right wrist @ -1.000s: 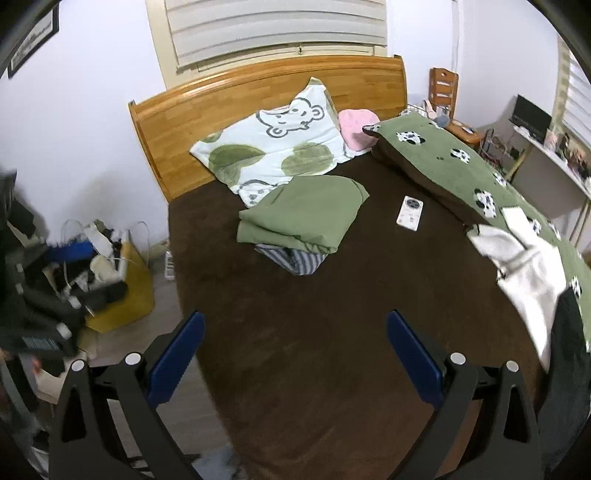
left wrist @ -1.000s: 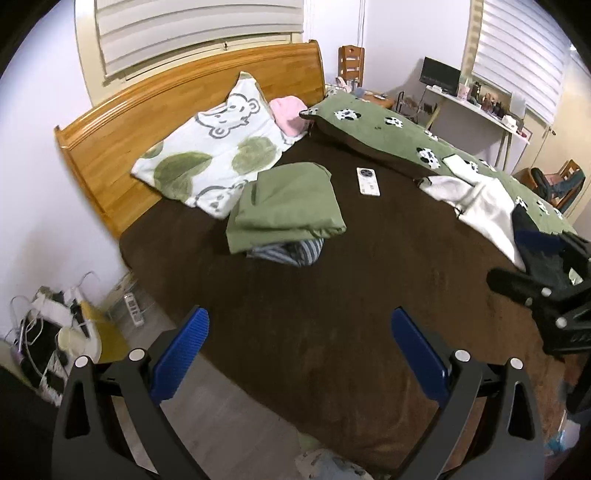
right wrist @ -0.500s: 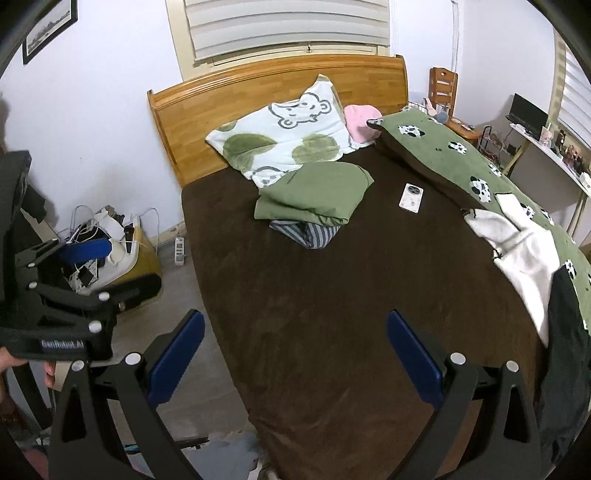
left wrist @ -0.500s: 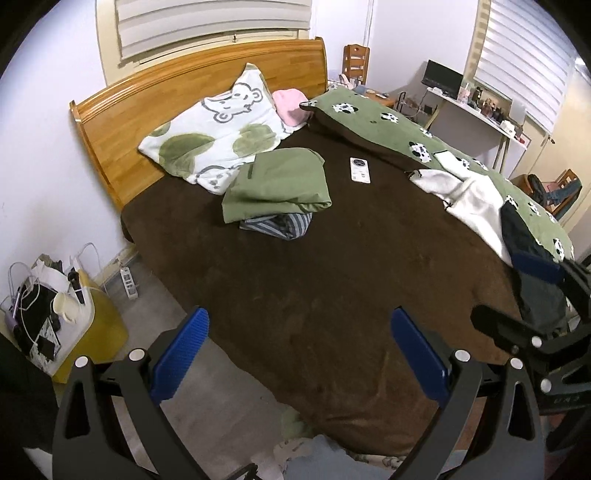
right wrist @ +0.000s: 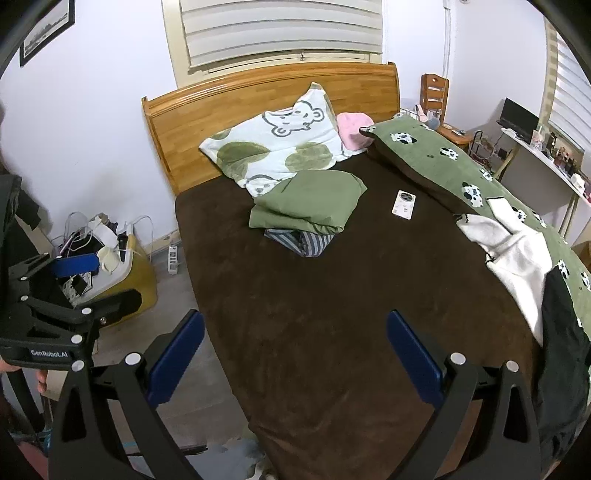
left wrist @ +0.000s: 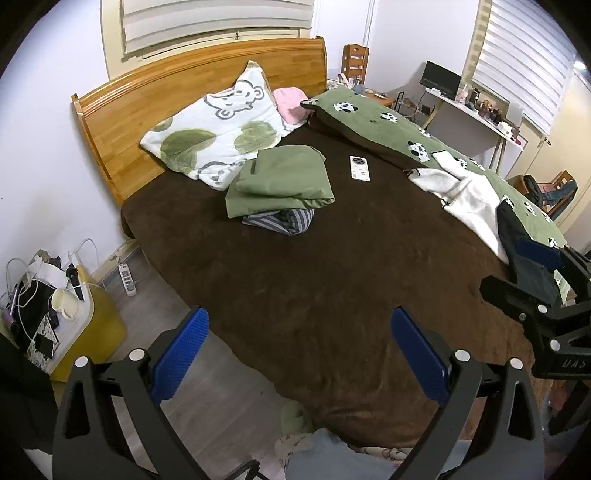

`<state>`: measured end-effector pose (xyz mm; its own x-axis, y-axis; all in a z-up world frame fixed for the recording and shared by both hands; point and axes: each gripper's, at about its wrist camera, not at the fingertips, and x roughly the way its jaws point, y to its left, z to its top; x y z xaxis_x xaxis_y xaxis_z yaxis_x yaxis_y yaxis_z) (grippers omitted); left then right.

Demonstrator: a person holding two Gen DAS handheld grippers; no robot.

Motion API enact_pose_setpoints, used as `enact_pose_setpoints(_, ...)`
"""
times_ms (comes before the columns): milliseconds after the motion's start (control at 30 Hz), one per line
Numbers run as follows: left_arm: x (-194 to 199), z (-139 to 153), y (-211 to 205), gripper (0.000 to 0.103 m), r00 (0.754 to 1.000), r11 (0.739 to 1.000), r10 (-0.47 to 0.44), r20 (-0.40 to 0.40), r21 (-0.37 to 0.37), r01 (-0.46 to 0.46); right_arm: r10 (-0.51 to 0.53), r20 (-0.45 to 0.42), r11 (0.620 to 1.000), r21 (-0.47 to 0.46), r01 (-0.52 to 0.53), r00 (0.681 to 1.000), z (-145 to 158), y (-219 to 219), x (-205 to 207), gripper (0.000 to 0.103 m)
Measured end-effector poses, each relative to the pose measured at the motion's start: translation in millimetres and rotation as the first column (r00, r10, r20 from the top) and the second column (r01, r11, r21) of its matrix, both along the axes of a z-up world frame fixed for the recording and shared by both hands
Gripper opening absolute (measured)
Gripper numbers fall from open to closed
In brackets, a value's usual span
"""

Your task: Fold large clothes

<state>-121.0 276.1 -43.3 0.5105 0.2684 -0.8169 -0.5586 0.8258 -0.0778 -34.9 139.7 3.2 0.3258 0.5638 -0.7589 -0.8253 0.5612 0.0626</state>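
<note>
Here, a folded green garment (left wrist: 282,181) tops a striped one on the far brown bed (left wrist: 314,266); white (left wrist: 469,199) and black (left wrist: 524,254) clothes lie unfolded right. Left gripper (left wrist: 299,354) and right gripper (right wrist: 293,354) hover apart, empty.

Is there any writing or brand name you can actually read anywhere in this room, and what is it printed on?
"GenRobot.AI": white letters on the black body of the left gripper, seen in the right wrist view.
"UAS" or similar: faint raised letters on the right gripper, partly cut off in the left wrist view, not surely readable.
The white remote on the bed has markings too small to read.
The framed picture on the wall: no legible text.
</note>
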Motion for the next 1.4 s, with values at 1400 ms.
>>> enact_pose_setpoints(1400,14,6,22,0.096,0.999,0.997,0.045,0.026,0.069,-0.047,0.042,0.028,0.999,0.008,-0.043,0.999,1,27,13,0.097)
